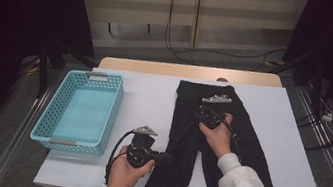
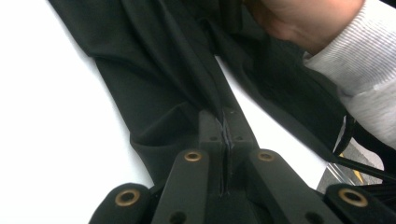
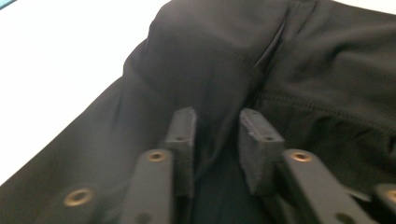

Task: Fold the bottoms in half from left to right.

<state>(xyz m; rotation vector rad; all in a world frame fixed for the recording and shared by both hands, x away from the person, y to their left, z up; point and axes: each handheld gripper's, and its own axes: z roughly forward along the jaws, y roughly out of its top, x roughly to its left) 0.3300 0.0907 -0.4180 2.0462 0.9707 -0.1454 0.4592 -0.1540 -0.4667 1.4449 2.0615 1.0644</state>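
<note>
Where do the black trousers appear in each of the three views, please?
High view: black trousers lie right of centre on the white table, legs toward the person.
Left gripper view: they cross the upper middle; a fold is pinched.
Right gripper view: they cover the middle and right.
Shared landmark: the white table.

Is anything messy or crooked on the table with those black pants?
A little. The black pants lie flat with legs spread, but the left gripper pinches a fold of one leg, bunching it. The blue basket sits slightly slanted. Nothing looks spilled or torn.
</note>
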